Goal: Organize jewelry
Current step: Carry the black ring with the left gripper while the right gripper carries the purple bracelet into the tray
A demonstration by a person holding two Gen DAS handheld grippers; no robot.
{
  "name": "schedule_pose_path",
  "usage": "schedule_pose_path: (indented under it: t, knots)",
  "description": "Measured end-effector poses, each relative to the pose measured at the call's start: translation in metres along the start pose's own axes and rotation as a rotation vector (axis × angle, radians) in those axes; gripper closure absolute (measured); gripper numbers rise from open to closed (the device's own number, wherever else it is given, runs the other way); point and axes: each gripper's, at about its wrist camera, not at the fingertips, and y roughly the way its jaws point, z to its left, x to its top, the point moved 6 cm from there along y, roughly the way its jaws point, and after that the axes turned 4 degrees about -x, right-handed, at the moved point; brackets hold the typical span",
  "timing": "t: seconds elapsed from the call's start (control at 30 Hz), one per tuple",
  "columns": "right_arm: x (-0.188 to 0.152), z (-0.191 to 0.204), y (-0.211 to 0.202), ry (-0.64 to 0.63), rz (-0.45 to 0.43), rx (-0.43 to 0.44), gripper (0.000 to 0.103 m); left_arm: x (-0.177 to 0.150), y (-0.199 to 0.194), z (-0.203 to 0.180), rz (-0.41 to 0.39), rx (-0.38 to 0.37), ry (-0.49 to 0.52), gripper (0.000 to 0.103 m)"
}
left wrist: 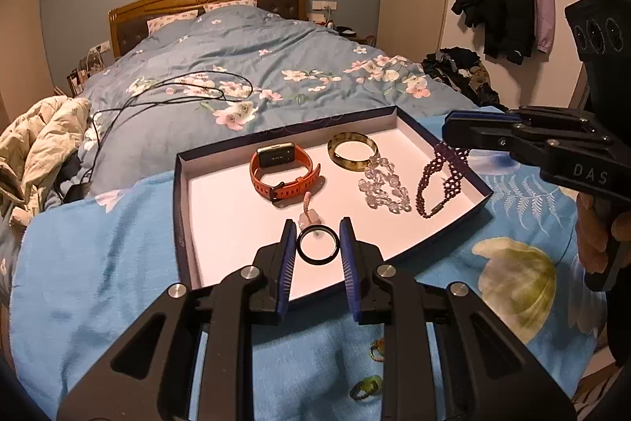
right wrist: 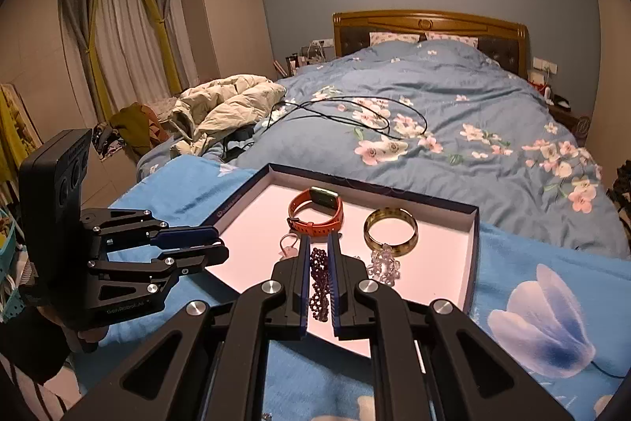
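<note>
While both grippers hang over the shallow box lid [left wrist: 185,192] that serves as a tray on the blue floral blanket [left wrist: 98,255], each one appears to carry a piece of jewelry. The left gripper [left wrist: 318,241] has its jaws drawn partly in around a black ring [left wrist: 318,245]; the blue pads sit right against the ring's two sides, so I read it as a light hold on the ring, with a small pink charm [left wrist: 308,214] just beyond its tips. The right gripper [right wrist: 318,277] is closed nearly all the way, and a purple beaded bracelet [right wrist: 318,283] runs down the narrow slot between its pads; in the left wrist view that same bracelet trails from its tip down onto the tray floor, so it looks pinched at one end and partly lying.

Already inside the tray are an orange-strapped watch [left wrist: 282,170], an amber bangle [left wrist: 352,150] and a clear crystal bracelet [left wrist: 382,186], the last touching the bangle's near edge. Two small green rings [left wrist: 366,387] lie on the blanket outside the tray, near the left gripper's body.

My judgement is that the placing step is in hand: both pieces are over or in the tray and need a free spot. Next, each hand should find bare white floor apart from the other items, lower gently, and spread its jaws without dragging the beads. Afterwards, the stray green rings would want collecting
</note>
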Motion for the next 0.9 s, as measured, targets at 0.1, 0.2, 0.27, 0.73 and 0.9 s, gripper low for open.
schedule_pose_path:
  t: [0.1, 0.2, 0.27, 0.73, 0.9]
  knots:
    - [-0.002, -0.004, 0.011, 0.021, 0.02, 0.011, 0.096, -0.001, 0.012, 0.003, 0.021, 0.004, -0.01, 0.081]
    - [-0.004, -0.009, 0.023, 0.037, 0.046, 0.015, 0.096, -0.002, 0.023, 0.003, 0.042, 0.006, -0.009, 0.081]
    - [-0.006, -0.01, 0.031, 0.043, 0.061, 0.023, 0.096, -0.003, 0.031, 0.003, 0.056, 0.005, -0.01, 0.081]
    - [-0.012, -0.026, 0.066, 0.083, 0.128, 0.008, 0.096, -0.009, 0.075, 0.007, 0.143, -0.03, -0.049, 0.081]
    - [-0.012, -0.031, 0.072, 0.088, 0.133, -0.011, 0.096, -0.009, 0.083, 0.006, 0.158, -0.025, -0.05, 0.081]
